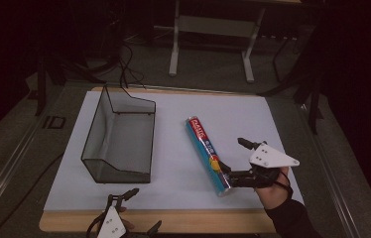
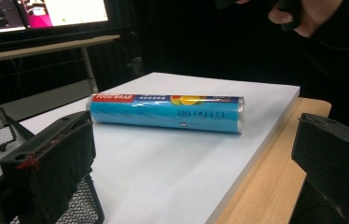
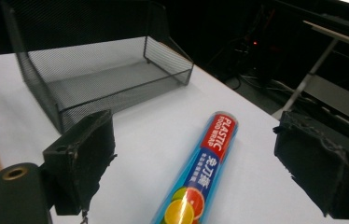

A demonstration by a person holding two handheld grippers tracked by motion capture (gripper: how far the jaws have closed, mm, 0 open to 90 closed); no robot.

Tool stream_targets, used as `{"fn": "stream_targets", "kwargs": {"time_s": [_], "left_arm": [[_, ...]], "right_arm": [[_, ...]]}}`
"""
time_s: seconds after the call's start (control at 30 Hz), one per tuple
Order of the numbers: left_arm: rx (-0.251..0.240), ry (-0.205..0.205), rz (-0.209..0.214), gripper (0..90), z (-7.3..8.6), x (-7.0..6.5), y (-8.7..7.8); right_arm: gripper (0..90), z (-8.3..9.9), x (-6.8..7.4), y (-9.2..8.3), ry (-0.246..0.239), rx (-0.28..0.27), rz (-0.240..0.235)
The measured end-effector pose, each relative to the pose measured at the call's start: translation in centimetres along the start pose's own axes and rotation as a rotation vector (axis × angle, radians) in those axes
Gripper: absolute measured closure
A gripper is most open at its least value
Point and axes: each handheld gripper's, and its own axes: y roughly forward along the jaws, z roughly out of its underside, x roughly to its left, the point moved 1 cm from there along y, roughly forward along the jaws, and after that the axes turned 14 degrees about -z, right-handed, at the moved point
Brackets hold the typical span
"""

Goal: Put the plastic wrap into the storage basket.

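A blue roll of plastic food wrap (image 1: 206,151) lies on the white mat (image 1: 173,188), right of centre, angled toward the far left. My right gripper (image 1: 231,153) hovers at the roll's near end. In the right gripper view the roll (image 3: 210,158) lies below, between the wide jaws of the right gripper (image 3: 193,126), with neither pad on it. A black mesh basket (image 1: 94,134) stands empty to the left. My left gripper (image 1: 144,209) rests open at the table's front edge. In the left gripper view the left gripper (image 2: 193,140) faces the roll (image 2: 163,112) from a distance.
The mat sits on a wooden table (image 1: 173,220) whose bare edge runs along the front. Beyond the table stand the white legs of another table (image 1: 173,49), and cables (image 1: 124,64) trail on the floor. A lit monitor (image 2: 60,11) glows in the dark background.
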Motion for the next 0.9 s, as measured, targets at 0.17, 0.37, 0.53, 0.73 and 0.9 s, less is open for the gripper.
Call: {"fn": "stream_targets", "kwargs": {"time_s": [0.17,0.37,0.53,0.73,0.9], "left_arm": [[0.0,-0.001,0.006,0.1,0.0,0.0,0.0],[0.006,-0.002,0.016,0.1,0.1,-0.1,0.1],[0.007,0.001,0.015,0.1,0.1,-0.1,0.1],[0.009,-0.003,0.02,0.2,0.1,-0.1,0.2],[0.011,0.003,0.015,0.1,0.1,-0.1,0.2]], "right_arm": [[11.2,-0.7,-0.8,1.0,0.052,0.027,0.015],[10.1,-1.5,-1.6,2.2,0.071,0.046,0.035],[10.0,-1.8,-2.1,3.4,0.088,0.087,0.043],[9.9,-2.0,-3.1,4.8,0.138,0.109,0.033],[9.9,-1.8,-4.1,6.2,0.179,0.149,0.017]]}}
